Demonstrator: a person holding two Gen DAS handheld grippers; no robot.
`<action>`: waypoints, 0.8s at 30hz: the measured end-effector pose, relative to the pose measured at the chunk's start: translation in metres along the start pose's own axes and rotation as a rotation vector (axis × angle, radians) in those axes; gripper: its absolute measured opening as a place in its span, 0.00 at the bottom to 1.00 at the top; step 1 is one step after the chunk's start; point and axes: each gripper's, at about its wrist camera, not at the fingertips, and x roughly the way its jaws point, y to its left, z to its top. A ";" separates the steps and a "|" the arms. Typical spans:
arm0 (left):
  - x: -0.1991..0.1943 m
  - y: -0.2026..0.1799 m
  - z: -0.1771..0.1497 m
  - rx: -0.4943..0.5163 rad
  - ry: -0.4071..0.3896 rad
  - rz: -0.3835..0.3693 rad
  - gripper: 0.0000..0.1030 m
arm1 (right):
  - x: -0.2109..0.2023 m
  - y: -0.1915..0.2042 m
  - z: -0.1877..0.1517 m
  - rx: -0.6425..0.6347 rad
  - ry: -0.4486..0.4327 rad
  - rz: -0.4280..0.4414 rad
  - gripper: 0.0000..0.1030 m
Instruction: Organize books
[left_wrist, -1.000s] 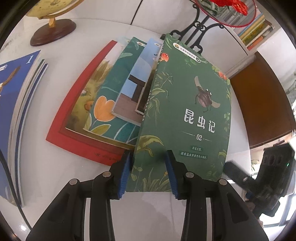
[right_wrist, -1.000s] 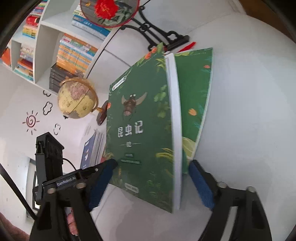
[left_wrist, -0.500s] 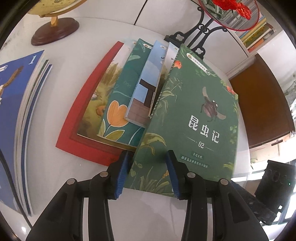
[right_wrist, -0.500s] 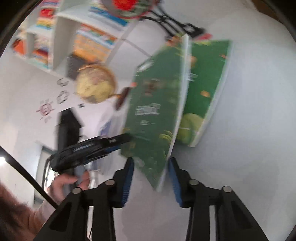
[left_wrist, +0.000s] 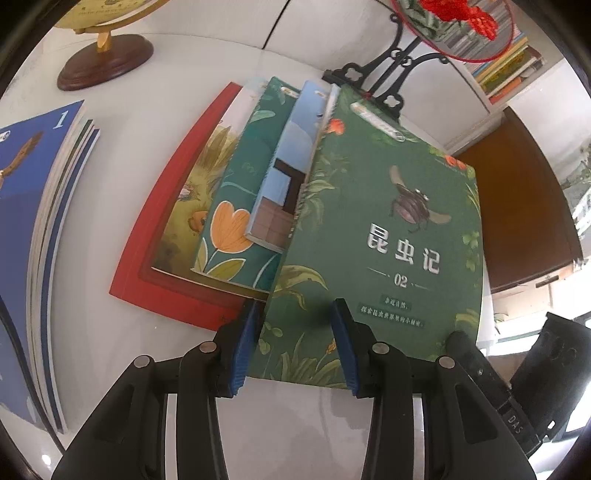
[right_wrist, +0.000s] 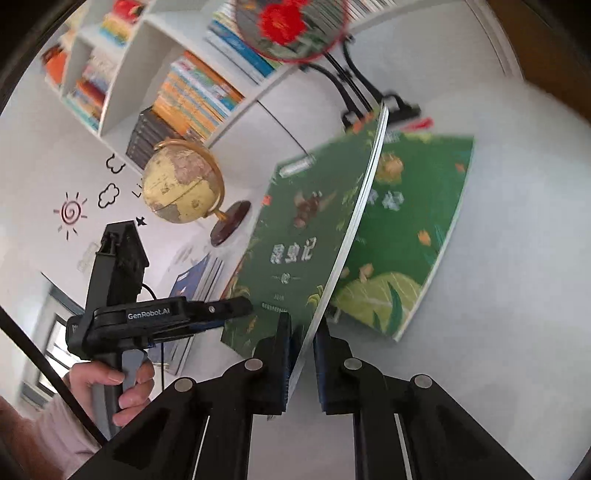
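Observation:
A green insect book (left_wrist: 384, 236) with a beetle on its cover is tilted up over a fanned pile of books (left_wrist: 229, 206) on the white table. My right gripper (right_wrist: 301, 354) is shut on its lower edge; the book (right_wrist: 295, 236) stands raised in that view, above a second green book (right_wrist: 402, 243) lying flat. My left gripper (left_wrist: 295, 343) is open, its blue pads either side of the book's near left corner, not clamping it. The right gripper body (left_wrist: 517, 387) shows at the lower right of the left wrist view.
A blue book stack (left_wrist: 33, 229) lies at the left. A globe (right_wrist: 183, 188) on a wooden base (left_wrist: 107, 66) stands behind. A black fan stand (left_wrist: 384, 81) with a red round fan stands at the back. A bookshelf (right_wrist: 177, 81) lines the wall. A brown surface (left_wrist: 517, 206) lies right.
My right gripper has closed from wide open onto the green insect book's lower edge. The book is lifted more steeply. My left gripper has stayed open at the book's corner.

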 end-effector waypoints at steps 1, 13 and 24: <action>-0.002 -0.001 0.000 0.012 -0.006 0.001 0.34 | -0.001 0.004 0.001 -0.028 -0.010 -0.025 0.11; -0.033 -0.011 0.005 0.096 -0.072 0.000 0.35 | -0.004 0.044 0.017 -0.189 -0.018 -0.137 0.12; -0.064 0.009 0.008 0.087 -0.105 -0.019 0.35 | -0.001 0.084 0.021 -0.218 -0.042 -0.124 0.13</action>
